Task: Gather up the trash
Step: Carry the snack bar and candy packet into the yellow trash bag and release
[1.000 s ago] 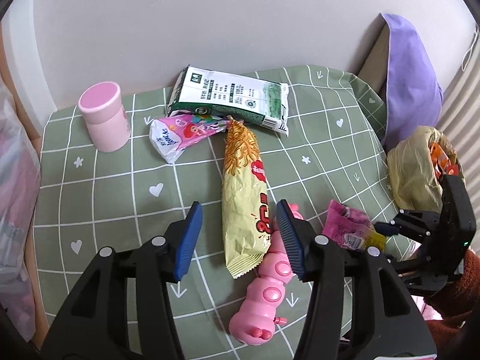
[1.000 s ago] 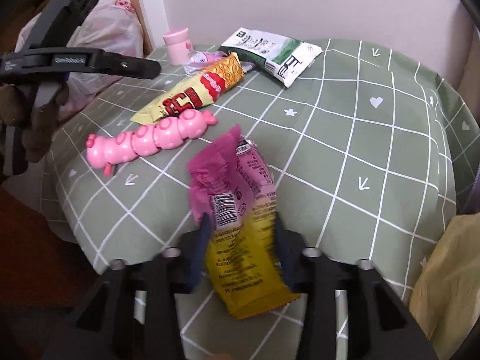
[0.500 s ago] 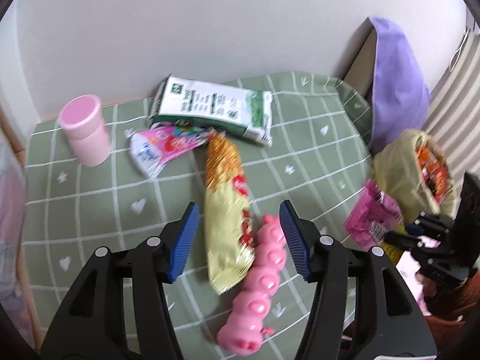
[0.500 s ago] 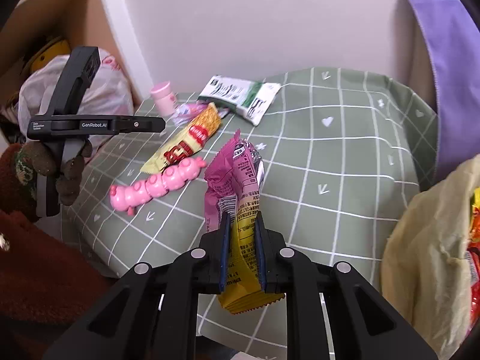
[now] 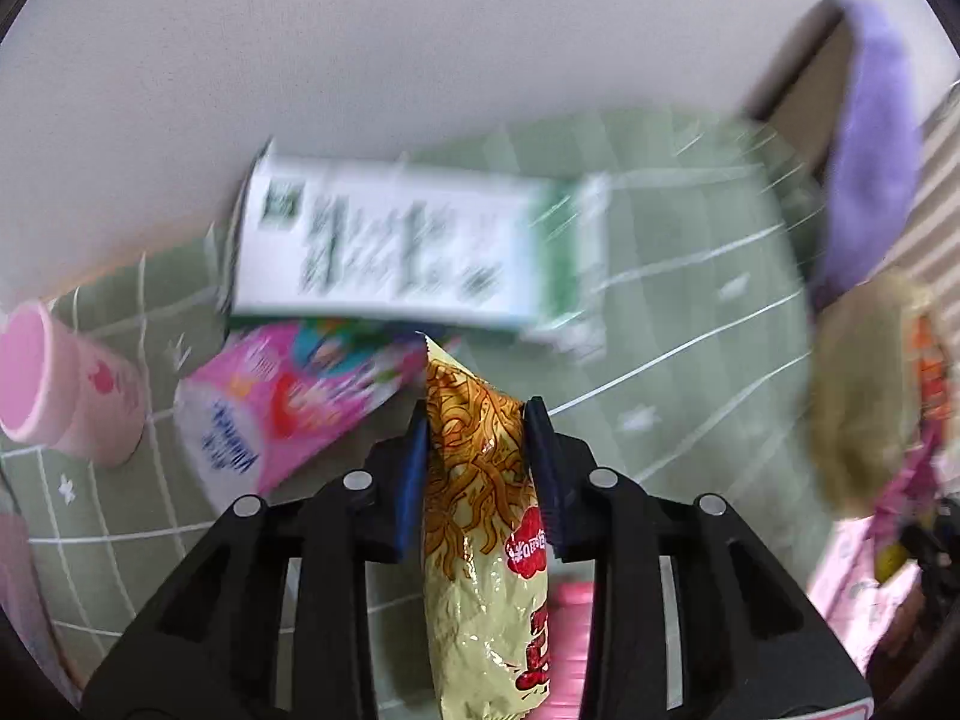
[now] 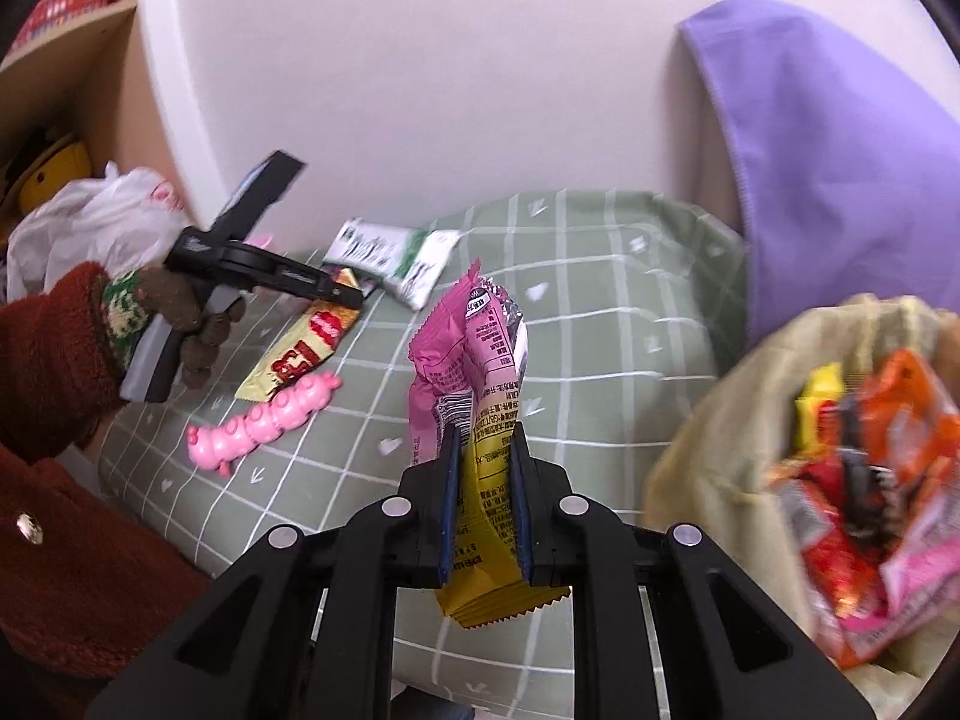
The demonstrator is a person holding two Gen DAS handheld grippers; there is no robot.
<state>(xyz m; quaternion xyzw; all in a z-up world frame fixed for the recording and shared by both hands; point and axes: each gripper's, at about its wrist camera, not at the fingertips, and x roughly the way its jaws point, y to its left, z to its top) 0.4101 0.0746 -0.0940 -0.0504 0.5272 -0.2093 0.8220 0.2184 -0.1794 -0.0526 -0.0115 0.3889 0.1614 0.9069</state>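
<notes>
A white wall backs a table under a green checked cloth [image 6: 600, 324], which fills the middle of both views; its near edge falls away at the lower left of the right wrist view, and the cloth's right half lies bare. A purple cushion [image 6: 840, 168] leans at the upper right, and only the right wrist view shows the inside of the tan trash bag [image 6: 720, 432], packed with orange and red wrappers at the right edge. The green-and-white packet [image 5: 408, 252] and the pink tissue pack [image 5: 288, 414] loom larger and more blurred than a second ago, beside the pink cup [image 5: 60, 396] at the left edge. The left gripper [image 5: 477, 468] has moved forward over the noodle snack bag [image 5: 480, 480], and its jaws are closing with the bag between them. The right gripper [image 6: 485, 498] has risen and clamps the pink-and-yellow wrapper [image 6: 474, 372] clear of the cloth, where earlier it lay on the table. The pink caterpillar toy [image 6: 264, 420] lies beside the snack bag.
</notes>
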